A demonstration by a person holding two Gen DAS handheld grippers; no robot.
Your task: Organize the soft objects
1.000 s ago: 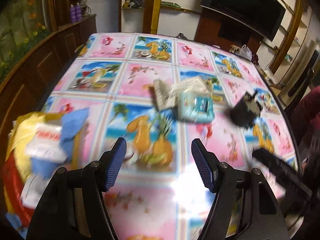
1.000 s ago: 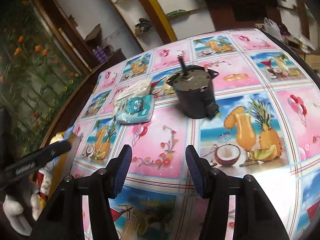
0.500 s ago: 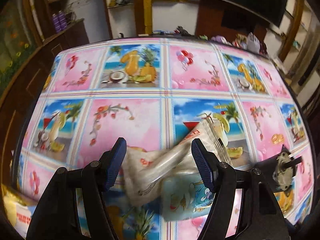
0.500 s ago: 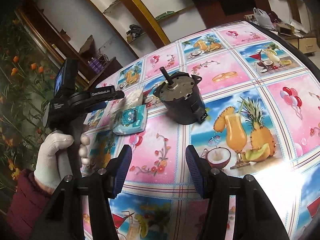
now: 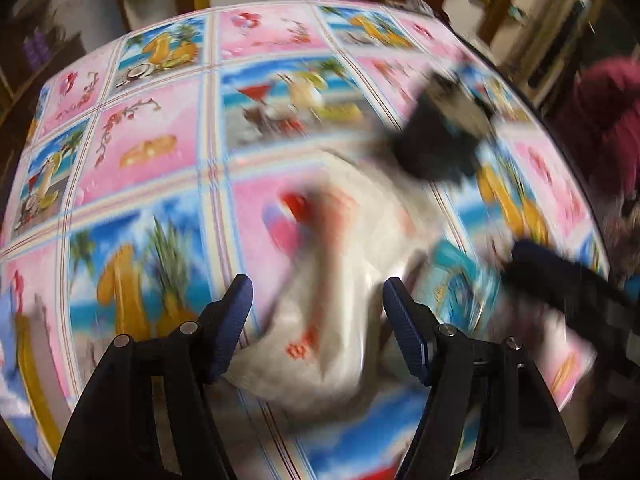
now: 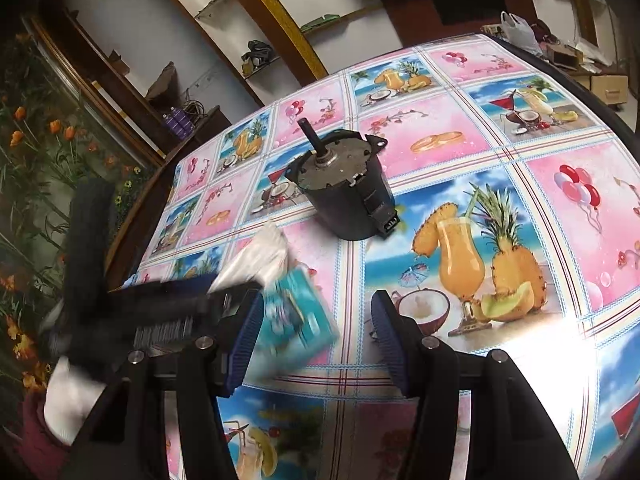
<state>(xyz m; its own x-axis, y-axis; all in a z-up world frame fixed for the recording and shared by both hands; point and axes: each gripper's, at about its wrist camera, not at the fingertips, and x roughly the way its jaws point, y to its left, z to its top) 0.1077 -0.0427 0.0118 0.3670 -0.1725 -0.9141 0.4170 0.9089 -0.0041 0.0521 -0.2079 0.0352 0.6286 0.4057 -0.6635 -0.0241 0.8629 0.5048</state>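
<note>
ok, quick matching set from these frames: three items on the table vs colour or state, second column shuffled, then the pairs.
Column 1:
1. motor
2. clear plastic packet
3. tissue pack

Column 2:
a. teal with cartoon print
b. whitish with red print, between the open fingers of the left gripper
c. dark, shaft pointing up

Pairs: 1-c, 2-b, 3-a
</note>
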